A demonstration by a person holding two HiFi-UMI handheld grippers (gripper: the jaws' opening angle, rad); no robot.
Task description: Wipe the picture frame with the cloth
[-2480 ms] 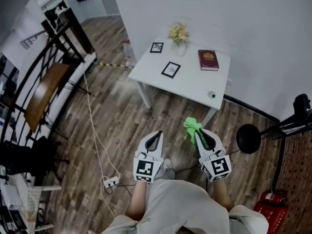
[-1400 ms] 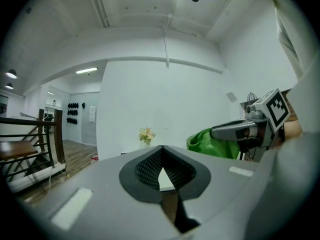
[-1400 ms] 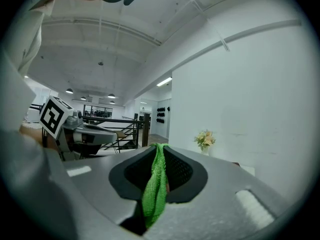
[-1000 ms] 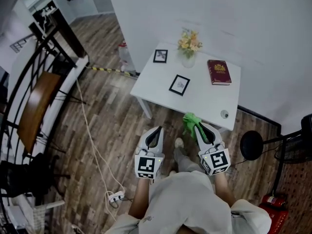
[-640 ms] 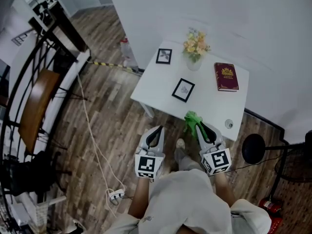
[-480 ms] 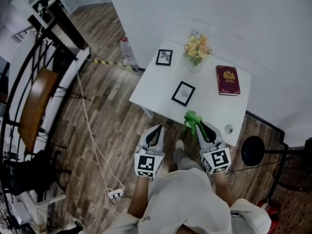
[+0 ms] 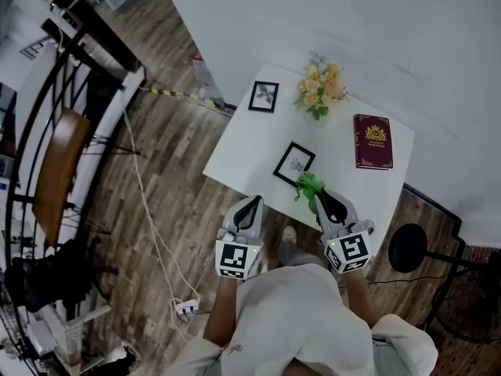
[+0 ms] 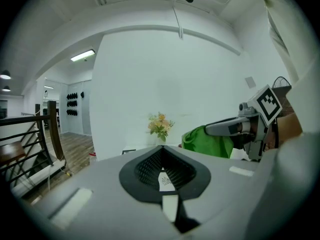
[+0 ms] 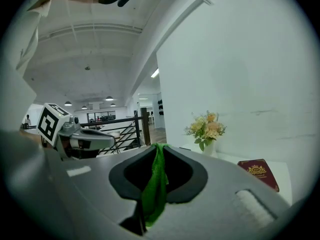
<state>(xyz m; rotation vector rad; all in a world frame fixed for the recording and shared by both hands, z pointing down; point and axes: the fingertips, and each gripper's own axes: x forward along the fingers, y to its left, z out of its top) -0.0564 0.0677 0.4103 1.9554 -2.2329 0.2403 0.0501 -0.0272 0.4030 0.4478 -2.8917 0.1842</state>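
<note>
Green cloth (image 7: 308, 185) hangs pinched in the right claw (image 7: 318, 197), whose jaws are pressed together on a fold of it. A loose bunch therefore sticks out ahead of the tips, ready to serve as the wiping pad. That bunch sits above the near edge of the white worktop (image 7: 243, 143), just beside the near corner of the black picture frame (image 7: 294, 163), which lies near the worktop's middle. Whether cloth and frame touch cannot be told from above. The left claw (image 7: 250, 204) is closed on nothing, its jaws meeting at the tips. It hovers off the worktop's near edge over the wooden floor (image 7: 156, 194), probably held back so it can steady the frame once wiping begins. A second frame (image 7: 264, 96), a vase of flowers (image 7: 322, 88) and a red book (image 7: 372, 141) sit farther back, clear of the work. Wiping has not yet begun, by my reading, and the next move calls for lowering the cloth onto the frame's face.
</note>
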